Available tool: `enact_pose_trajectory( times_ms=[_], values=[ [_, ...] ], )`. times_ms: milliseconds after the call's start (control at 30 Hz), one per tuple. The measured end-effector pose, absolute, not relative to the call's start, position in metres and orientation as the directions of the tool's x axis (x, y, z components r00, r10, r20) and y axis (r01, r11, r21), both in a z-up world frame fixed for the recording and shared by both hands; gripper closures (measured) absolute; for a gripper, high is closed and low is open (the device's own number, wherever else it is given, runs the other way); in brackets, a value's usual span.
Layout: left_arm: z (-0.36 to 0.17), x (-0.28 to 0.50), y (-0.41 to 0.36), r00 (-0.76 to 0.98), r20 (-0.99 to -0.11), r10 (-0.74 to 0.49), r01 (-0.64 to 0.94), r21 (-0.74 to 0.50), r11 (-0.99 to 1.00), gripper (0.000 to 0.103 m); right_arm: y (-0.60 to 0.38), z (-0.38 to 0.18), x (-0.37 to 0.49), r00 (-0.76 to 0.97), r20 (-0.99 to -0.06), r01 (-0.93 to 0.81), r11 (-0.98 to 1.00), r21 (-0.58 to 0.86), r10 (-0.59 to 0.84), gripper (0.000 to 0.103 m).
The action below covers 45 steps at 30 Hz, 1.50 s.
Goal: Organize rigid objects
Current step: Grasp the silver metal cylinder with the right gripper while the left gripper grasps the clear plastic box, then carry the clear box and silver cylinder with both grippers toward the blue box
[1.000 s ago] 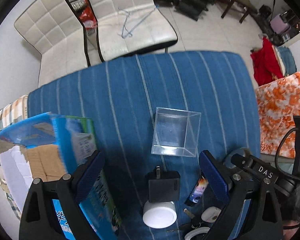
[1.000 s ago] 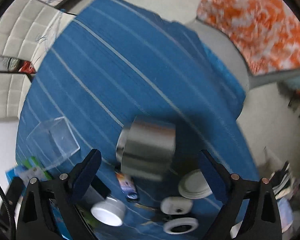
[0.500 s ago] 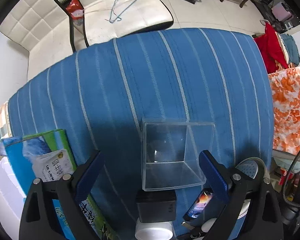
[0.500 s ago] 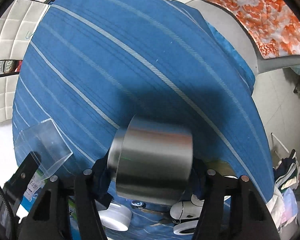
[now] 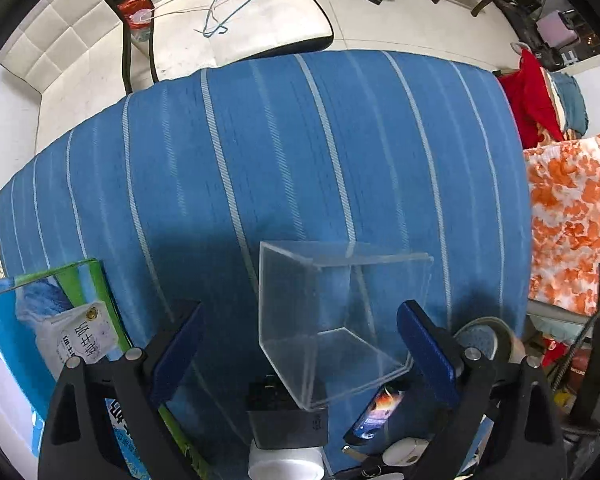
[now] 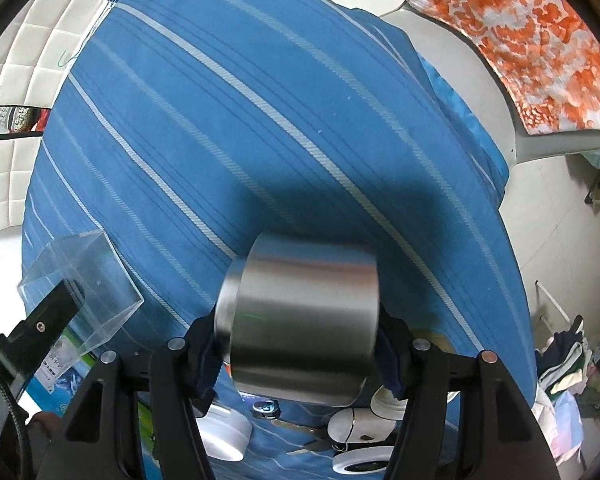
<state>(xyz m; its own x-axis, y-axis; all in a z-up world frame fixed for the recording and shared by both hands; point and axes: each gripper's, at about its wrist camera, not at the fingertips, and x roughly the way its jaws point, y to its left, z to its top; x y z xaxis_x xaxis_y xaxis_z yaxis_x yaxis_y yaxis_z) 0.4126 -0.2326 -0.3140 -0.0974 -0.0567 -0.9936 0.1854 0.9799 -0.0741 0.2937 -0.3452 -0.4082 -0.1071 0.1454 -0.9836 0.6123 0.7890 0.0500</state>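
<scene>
Blue striped cloth point(image 5: 300, 152) covers the counter, and a clear box point(image 5: 340, 320) stands on it as landmark. Above this box the left gripper point(image 5: 300, 352) is spread wide, pads apart from its walls. Right of the box, the right gripper point(image 6: 300, 344) pinches a steel cup point(image 6: 304, 320), probably lifted off the cloth.

The right gripper point(image 6: 298, 344) has clamped the steel cup point(image 6: 300, 320).

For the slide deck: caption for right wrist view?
Right gripper clamps a steel cup above the striped blue cloth.
</scene>
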Motion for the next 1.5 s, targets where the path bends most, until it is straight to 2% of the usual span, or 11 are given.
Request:
enact_pose_trajectory(
  times_ms=[67, 133, 267, 467, 600, 633, 667, 800, 1167, 1367, 1500],
  values=[
    [-0.316, 0.415, -0.232, -0.107, -0.992, -0.062, 0.174, -0.080, 0.982, 0.007, -0.344, -0.407, 0.296, -0.110, -0.984, 0.606, 0.794, 0.044, 0.139, 0.038],
    [-0.306, 0.417, -0.227, -0.094, -0.988, -0.124, 0.142, -0.137, 0.980, 0.007, -0.345, -0.406, 0.296, -0.109, -0.983, 0.608, 0.793, 0.050, 0.146, 0.038],
    [-0.293, 0.416, -0.231, -0.066, -0.988, -0.136, 0.148, -0.145, 0.978, 0.007, -0.351, -0.405, 0.295, -0.097, -0.981, 0.619, 0.783, 0.071, 0.166, 0.038],
    [-0.318, 0.416, -0.240, -0.109, -0.993, -0.045, 0.193, -0.066, 0.979, 0.007, -0.349, -0.404, 0.299, -0.109, -0.982, 0.606, 0.794, 0.055, 0.151, 0.038],
    [-0.339, 0.416, -0.242, -0.132, -0.991, -0.028, 0.191, -0.053, 0.980, 0.007, -0.349, -0.402, 0.302, -0.115, -0.983, 0.596, 0.802, 0.044, 0.140, 0.039],
    [-0.342, 0.416, -0.242, -0.130, -0.991, -0.031, 0.192, -0.056, 0.980, 0.016, -0.349, -0.402, 0.303, -0.114, -0.984, 0.594, 0.804, 0.042, 0.135, 0.039],
    [-0.343, 0.415, -0.243, -0.121, -0.992, -0.042, 0.195, -0.065, 0.979, 0.040, -0.349, -0.401, 0.304, -0.111, -0.985, 0.593, 0.804, 0.041, 0.132, 0.039],
    [-0.337, 0.414, -0.236, -0.089, -0.993, -0.081, 0.173, -0.095, 0.980, 0.040, -0.351, -0.398, 0.305, -0.105, -0.986, 0.594, 0.804, 0.043, 0.130, 0.039],
    [-0.292, 0.388, -0.231, 0.027, -0.996, -0.086, 0.208, -0.078, 0.975, 0.041, -0.346, -0.378, 0.302, -0.071, -0.997, 0.522, 0.853, -0.004, 0.038, 0.040],
    [-0.270, 0.372, -0.215, 0.048, -0.990, -0.136, 0.183, -0.125, 0.975, 0.041, -0.325, -0.352, 0.304, -0.019, -0.999, 0.467, 0.884, 0.026, 0.039, 0.040],
    [-0.237, 0.365, -0.188, 0.083, -0.978, -0.191, 0.142, -0.178, 0.974, 0.041, -0.296, -0.323, 0.304, 0.030, -0.998, 0.401, 0.914, 0.067, 0.060, 0.040]
  ],
)
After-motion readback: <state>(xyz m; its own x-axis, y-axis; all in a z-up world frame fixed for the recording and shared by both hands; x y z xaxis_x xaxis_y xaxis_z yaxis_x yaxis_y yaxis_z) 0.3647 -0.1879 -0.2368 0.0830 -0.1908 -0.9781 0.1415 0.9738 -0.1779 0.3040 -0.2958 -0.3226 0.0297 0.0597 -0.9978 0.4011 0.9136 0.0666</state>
